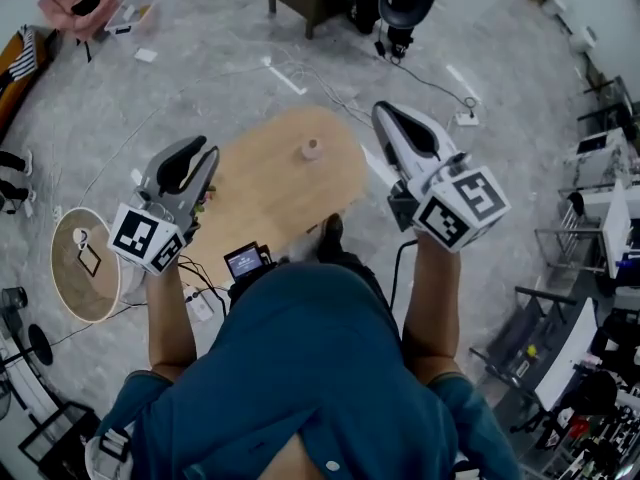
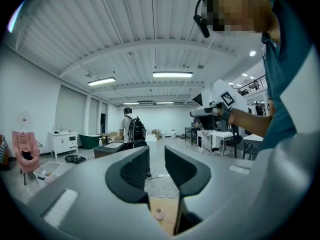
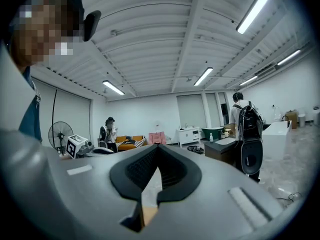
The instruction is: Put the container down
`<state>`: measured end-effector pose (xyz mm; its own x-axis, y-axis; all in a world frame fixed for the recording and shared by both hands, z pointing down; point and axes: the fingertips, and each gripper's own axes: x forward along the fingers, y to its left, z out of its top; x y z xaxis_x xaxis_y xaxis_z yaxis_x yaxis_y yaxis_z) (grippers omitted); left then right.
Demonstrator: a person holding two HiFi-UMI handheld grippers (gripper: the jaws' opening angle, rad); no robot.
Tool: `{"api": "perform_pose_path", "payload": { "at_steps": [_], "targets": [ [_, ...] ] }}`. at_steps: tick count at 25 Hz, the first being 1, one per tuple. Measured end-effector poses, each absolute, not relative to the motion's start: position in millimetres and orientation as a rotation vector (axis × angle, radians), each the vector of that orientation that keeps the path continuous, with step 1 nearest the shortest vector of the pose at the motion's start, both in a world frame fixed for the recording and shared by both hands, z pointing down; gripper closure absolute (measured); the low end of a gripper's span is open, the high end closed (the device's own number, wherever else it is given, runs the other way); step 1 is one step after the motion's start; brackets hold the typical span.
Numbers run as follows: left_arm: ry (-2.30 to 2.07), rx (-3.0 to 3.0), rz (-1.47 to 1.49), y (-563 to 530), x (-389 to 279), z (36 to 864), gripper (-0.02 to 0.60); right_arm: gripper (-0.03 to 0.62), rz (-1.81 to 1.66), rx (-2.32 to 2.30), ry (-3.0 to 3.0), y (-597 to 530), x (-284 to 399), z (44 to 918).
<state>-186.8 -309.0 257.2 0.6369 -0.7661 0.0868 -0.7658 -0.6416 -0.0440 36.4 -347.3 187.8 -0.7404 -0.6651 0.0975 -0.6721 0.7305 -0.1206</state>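
The container [image 1: 311, 149] on the counter [image 1: 270, 188] is too small to show detail. The left gripper [image 1: 197, 156] covers the counter's left edge; in its own view only a sliver shows between the fingers [image 2: 132, 170].

2 bare forearms forward, left claw [image 2: 156, 159] narrowly apart and empty, right claw [image 3: 155, 153] tips together.

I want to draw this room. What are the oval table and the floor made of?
The oval table looks like light wood or wood-look laminate with a matte finish: tan and evenly coloured. The floor looks like polished concrete or stone: grey, mottled, faintly shiny.
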Motion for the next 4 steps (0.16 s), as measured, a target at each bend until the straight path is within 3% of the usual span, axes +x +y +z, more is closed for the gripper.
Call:
{"api": "perform_pose_path", "payload": {
  "at_steps": [4],
  "targets": [
    [1.305, -2.851, -0.147, -292, -193, 260, 0.489, 0.588, 0.217, 1.126, -2.877, -330, 28, 185]
  ]
}}
